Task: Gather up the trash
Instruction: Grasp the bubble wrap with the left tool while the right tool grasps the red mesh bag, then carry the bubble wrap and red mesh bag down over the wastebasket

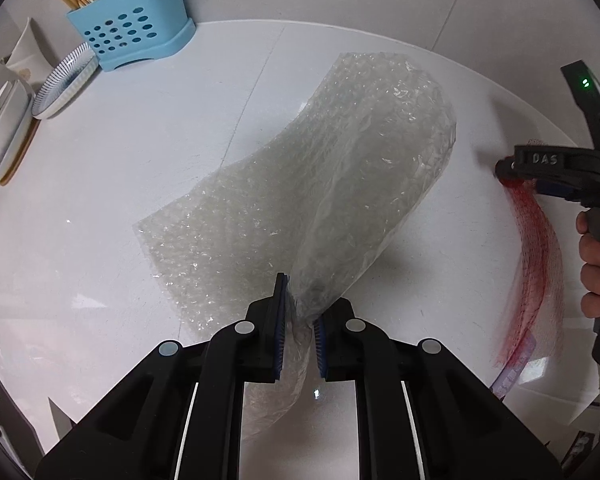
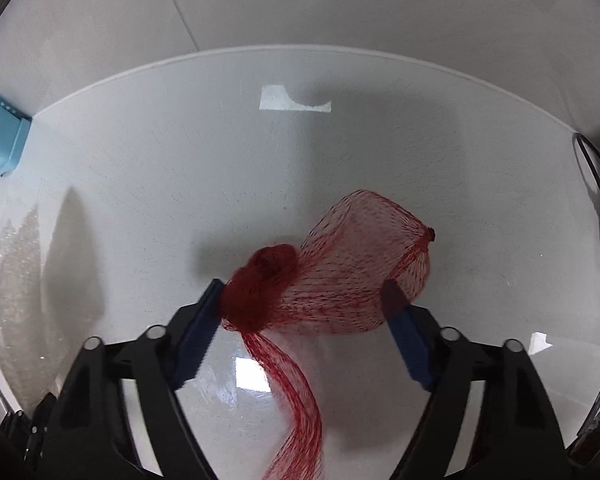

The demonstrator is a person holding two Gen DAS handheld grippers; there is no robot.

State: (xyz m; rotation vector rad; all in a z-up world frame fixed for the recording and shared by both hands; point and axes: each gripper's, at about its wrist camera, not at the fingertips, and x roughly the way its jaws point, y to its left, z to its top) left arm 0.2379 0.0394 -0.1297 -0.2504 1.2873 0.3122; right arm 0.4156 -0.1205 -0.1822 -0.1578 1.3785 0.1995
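The red mesh bag [image 2: 340, 280] trails off the bottom edge of the right wrist view, its tail blurred in the left wrist view. The bubble wrap [image 1: 320, 200] hides the worktop's [image 1: 140, 140] middle. At the left edge, stacked dishes [image 1: 4, 132] are cut off. The right gripper [image 2: 304, 300] shows motion blur on its fingertips.

Open counter [image 1: 148, 152] is lying ahead of both grippers. The blue cutlery holder [image 1: 130, 32] and stacked dishes [image 1: 64, 80] are crowding the far left corner; cables [image 2: 596, 176] are blocking the right edge.
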